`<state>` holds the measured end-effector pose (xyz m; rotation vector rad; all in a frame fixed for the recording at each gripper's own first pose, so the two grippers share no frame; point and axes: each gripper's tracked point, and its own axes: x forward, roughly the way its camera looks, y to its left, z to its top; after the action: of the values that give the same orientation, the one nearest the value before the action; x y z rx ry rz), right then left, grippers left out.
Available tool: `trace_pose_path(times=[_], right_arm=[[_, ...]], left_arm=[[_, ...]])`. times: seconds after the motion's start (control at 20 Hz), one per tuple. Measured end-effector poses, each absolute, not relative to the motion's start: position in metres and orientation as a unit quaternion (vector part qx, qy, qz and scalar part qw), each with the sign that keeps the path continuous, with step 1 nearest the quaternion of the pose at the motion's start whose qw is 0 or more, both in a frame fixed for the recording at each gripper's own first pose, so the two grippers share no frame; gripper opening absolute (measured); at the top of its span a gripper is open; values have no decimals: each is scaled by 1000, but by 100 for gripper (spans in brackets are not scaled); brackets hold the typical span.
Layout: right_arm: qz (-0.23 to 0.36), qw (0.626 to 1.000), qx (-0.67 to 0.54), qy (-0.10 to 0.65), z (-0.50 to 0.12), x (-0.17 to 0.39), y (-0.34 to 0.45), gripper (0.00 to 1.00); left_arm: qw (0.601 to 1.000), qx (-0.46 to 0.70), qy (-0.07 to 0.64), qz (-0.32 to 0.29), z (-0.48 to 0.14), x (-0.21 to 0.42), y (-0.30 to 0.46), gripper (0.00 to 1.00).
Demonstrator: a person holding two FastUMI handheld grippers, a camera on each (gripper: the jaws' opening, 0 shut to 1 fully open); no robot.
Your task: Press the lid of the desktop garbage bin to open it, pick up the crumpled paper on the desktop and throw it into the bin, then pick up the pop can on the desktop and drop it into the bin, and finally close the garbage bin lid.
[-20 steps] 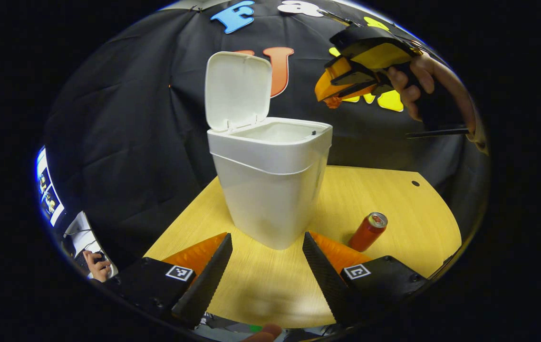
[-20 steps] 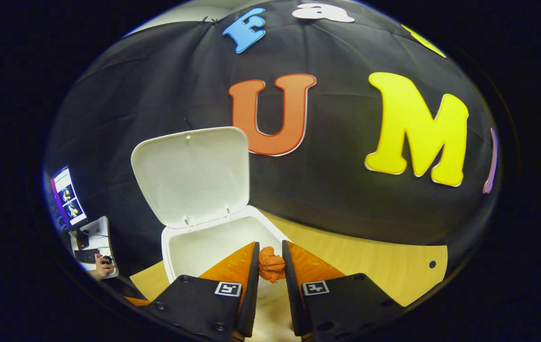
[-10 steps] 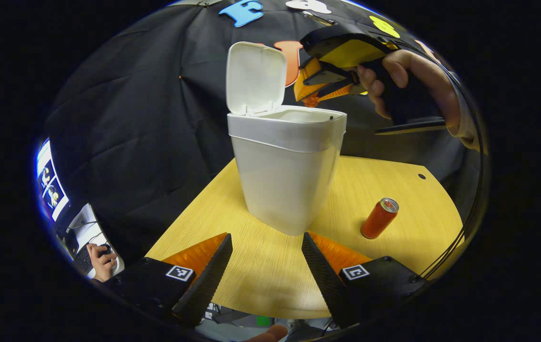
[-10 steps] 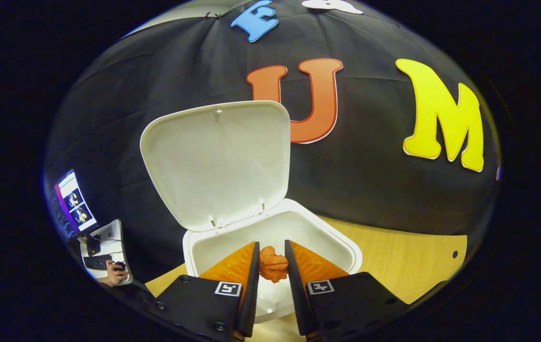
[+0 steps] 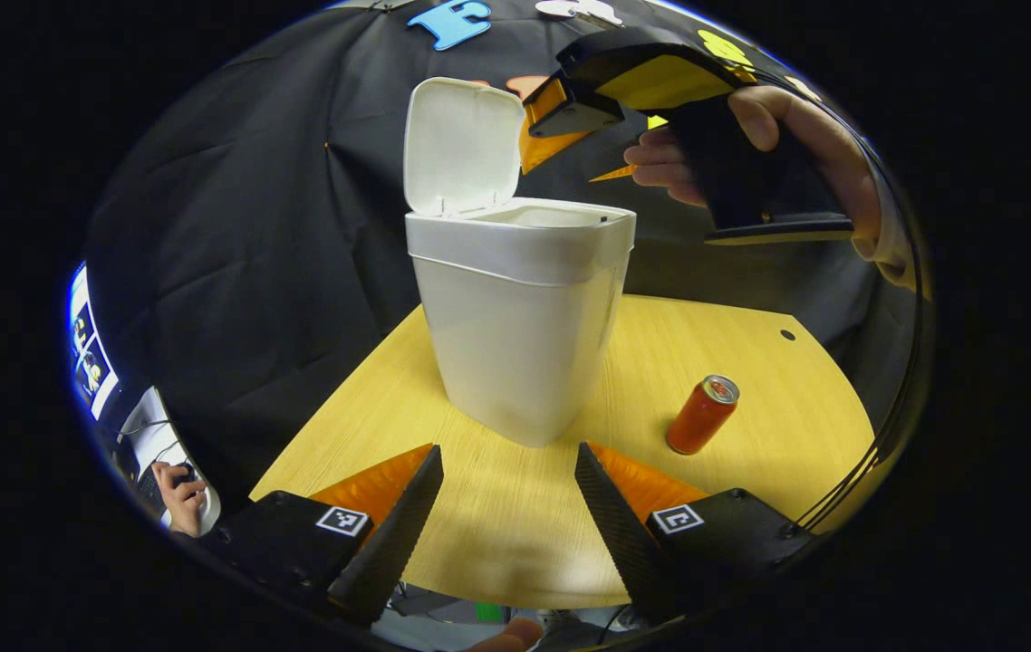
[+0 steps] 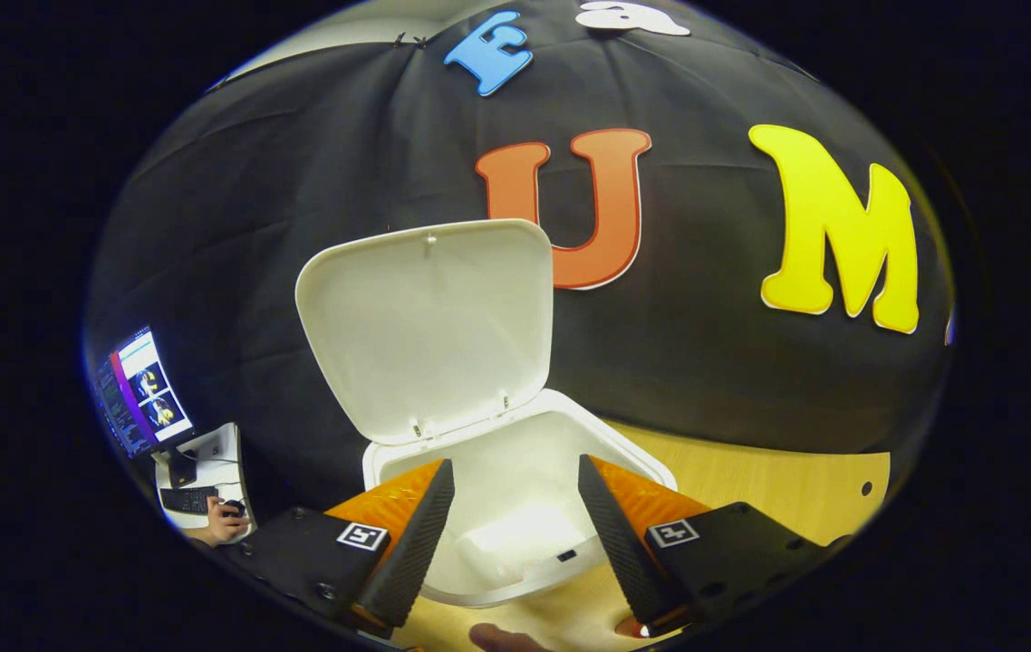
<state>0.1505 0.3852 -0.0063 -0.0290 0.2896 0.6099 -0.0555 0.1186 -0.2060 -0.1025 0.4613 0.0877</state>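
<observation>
The white bin stands on the wooden table with its lid tipped up and back. A red pop can stands upright on the table to the right of the bin. My left gripper is open and low over the table's near side, in front of the bin, with nothing between its fingers. My right gripper is open just above the bin's mouth, its jaws spread wide with only the white inside below them. In the left gripper view the right gripper hangs over the bin's rim.
A hand holds the right gripper at the upper right. A monitor and a small desk with a person's hand stand off to the left beyond the table. A small hole marks the table's far right.
The right gripper has opened over the bin and the orange crumpled paper has left its fingers. It has also shifted left over the opening. The left gripper has barely moved.
</observation>
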Motion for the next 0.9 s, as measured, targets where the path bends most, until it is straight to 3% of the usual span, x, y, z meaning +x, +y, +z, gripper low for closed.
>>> trace_pose_path(times=[0.1, 0.5, 0.9], right_arm=[[300, 946, -6, 120, 13, 145, 375, 95], [265, 963, -21, 37, 74, 115, 294, 95], [182, 982, -1, 45, 60, 111, 194, 95]], left_arm=[[973, -52, 222, 27, -204, -50, 108, 98], [981, -18, 180, -63, -203, -17, 40, 98], [977, 5, 177, -118, -241, 5, -35, 98]])
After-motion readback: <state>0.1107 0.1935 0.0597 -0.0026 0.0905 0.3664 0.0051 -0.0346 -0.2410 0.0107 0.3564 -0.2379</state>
